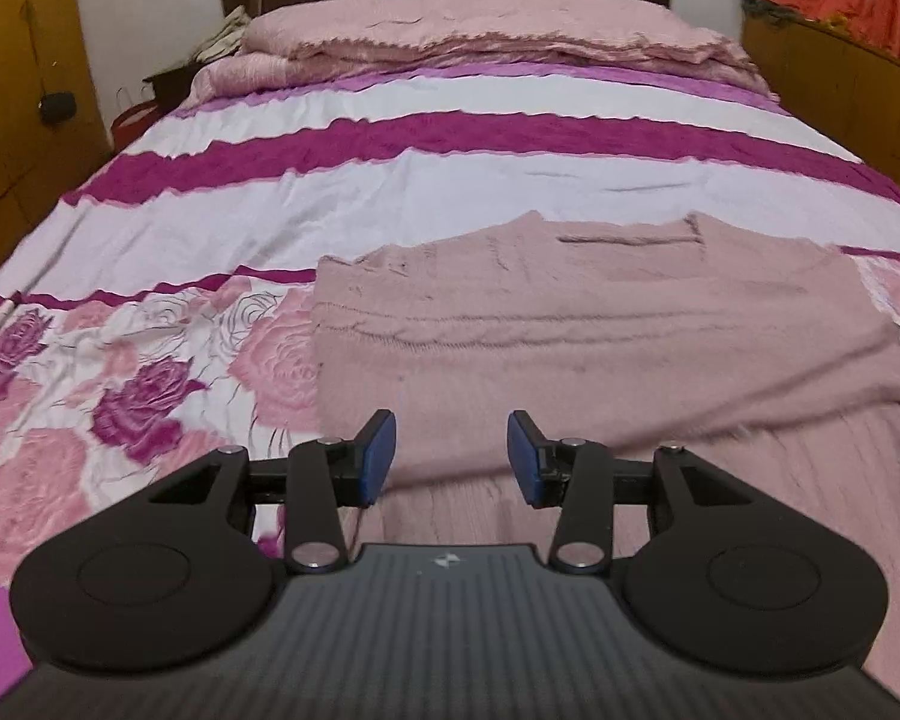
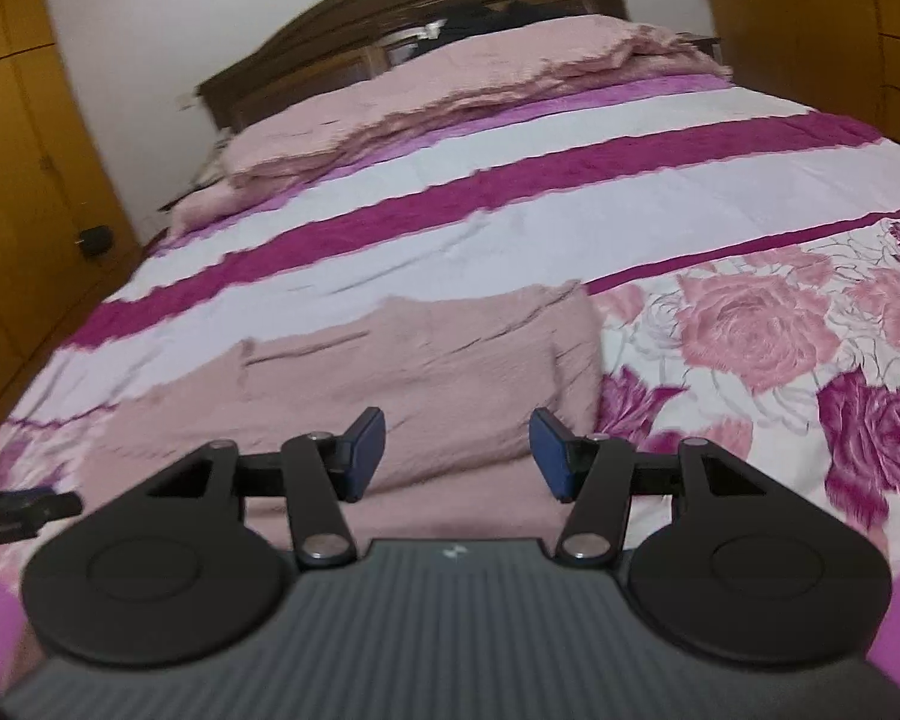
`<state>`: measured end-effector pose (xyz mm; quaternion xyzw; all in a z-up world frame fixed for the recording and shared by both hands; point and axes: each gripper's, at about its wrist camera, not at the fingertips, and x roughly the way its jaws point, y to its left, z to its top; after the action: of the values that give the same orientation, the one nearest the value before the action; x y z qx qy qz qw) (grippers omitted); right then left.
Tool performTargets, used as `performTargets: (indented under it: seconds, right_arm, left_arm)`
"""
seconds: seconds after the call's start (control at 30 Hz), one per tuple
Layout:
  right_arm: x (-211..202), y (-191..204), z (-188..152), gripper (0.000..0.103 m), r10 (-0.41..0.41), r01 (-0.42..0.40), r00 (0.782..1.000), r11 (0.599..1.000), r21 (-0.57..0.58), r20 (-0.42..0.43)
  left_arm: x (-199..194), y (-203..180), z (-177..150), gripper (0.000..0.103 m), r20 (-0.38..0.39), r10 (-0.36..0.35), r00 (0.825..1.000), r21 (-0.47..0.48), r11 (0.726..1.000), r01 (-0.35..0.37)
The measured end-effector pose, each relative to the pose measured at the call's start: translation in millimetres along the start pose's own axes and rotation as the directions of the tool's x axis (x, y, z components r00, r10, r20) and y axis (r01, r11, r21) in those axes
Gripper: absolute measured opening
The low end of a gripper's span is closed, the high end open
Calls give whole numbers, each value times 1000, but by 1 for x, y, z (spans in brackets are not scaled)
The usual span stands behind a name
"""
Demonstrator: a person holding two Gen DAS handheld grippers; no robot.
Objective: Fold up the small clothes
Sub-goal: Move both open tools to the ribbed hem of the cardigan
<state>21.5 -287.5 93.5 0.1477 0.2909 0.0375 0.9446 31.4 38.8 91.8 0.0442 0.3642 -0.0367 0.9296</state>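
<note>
Your pink sweater (image 1: 600, 324) lies near the foot edge of the bed (image 1: 450, 180), seemingly partly folded. Both your left gripper (image 1: 452, 459) and right gripper (image 2: 457, 456) hover over it, jaws spread and empty; further folds probably remain.

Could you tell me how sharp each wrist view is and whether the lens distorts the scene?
Left wrist view: mostly sharp, the pink sweater and left gripper crisp, some smear at the left edge; fisheye bows the bedspread stripes. Right wrist view: motion blur softens the sweater and headboard, the right gripper is clearer, and the scene looks tilted. Lighting is even, no glare.
</note>
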Motion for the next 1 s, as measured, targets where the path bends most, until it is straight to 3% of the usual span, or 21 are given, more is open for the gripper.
performTargets:
  seconds: [0.3, 0.47, 0.77, 1.0]
  right_arm:
    - [-60, 23, -27, 56, 109, -111, 992, 994, -21, -58]
    - [-86, 31, -36, 56, 188, -189, 978, 982, 4, -92]
    - [-131, 57, -58, 56, 197, -210, 976, 964, -161, -91]
    - [-144, 62, -89, 56, 168, -202, 974, 949, -243, -152]
  left_arm:
    - [-71, -2, -28, 51, 6, -13, 1000, 22, 1000, 13]
    - [-105, -1, -38, 52, 31, -25, 999, 38, 999, 24]
    - [-155, 3, -58, 53, 64, 4, 998, 85, 996, -10]
    - [-169, -5, -96, 54, 30, -37, 999, 117, 993, 34]
